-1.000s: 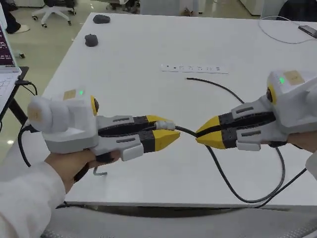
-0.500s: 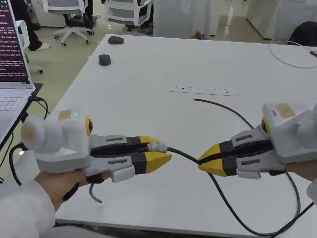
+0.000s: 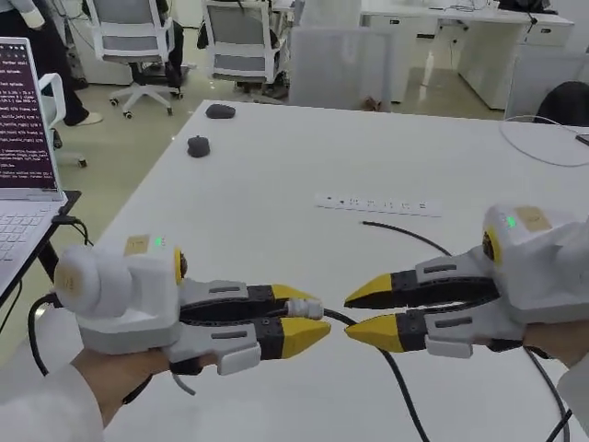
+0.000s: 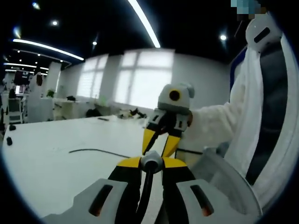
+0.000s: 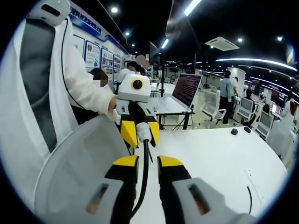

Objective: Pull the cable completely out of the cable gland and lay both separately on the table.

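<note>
Releases with the right gripper [image 3: 350, 318], jaws now parted either side of the black cable [image 5: 144, 168], holds the left gripper [image 3: 317, 313] clamped on the grey cable gland [image 3: 309, 307], seemingly with that cable threaded through, above the white table [image 3: 276, 212].

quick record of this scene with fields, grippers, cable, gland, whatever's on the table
left gripper: shut on the cable gland
right gripper: open, jaws either side of the cable
cable: one end in the cable gland, far end on the table near the power strip
also on table: mouse
task state: cable not yet pulled out
</note>
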A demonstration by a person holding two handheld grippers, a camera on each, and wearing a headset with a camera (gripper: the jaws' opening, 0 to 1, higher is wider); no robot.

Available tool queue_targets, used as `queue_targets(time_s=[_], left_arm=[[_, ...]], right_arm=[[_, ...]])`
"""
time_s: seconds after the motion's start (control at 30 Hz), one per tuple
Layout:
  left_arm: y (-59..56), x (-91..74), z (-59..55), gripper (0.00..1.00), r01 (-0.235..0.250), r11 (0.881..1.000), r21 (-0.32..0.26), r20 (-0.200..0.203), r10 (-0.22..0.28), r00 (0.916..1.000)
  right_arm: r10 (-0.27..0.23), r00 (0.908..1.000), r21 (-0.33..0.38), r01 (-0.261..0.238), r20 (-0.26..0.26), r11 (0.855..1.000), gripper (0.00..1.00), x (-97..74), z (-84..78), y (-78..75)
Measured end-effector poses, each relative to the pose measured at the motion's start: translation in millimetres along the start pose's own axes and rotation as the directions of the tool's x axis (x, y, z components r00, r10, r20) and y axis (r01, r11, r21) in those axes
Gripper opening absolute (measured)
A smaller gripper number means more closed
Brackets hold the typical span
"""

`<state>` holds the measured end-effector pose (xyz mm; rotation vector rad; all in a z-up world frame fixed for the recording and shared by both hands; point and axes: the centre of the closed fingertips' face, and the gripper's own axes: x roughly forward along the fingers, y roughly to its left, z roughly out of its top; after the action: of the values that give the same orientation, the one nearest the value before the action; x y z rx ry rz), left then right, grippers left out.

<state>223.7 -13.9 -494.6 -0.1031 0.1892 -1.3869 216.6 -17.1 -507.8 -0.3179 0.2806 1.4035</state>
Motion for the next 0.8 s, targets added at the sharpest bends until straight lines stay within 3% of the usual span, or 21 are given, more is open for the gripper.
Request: queue_targets(time_s=[0.3, 0.6, 0.8], left_arm=[[1.4, 1.5, 2.5, 0.16, -0.019, 1.000, 0.000, 0.018, 0.019, 0.9997], [-0.7, 4.5, 4.2, 0.16, -0.013, 1.000, -0.001, 0.022, 0.013, 0.9997], [4.9, -2.8, 6.1, 0.16, -0.026, 1.000, -0.008, 0.032, 0.026, 0.9992]], right_arm=[[0.046, 0.9988, -0.011, -0.046, 0.018, 0.999, 0.03, 7.9, 6.2, 4.4], [0.033, 0.9992, -0.026, -0.033, 0.023, 0.999, 0.03, 4.5, 5.3, 4.4], [0.014, 0.9998, -0.016, -0.013, 0.016, 1.000, 0.03, -0.2, -1.3, 0.1]])
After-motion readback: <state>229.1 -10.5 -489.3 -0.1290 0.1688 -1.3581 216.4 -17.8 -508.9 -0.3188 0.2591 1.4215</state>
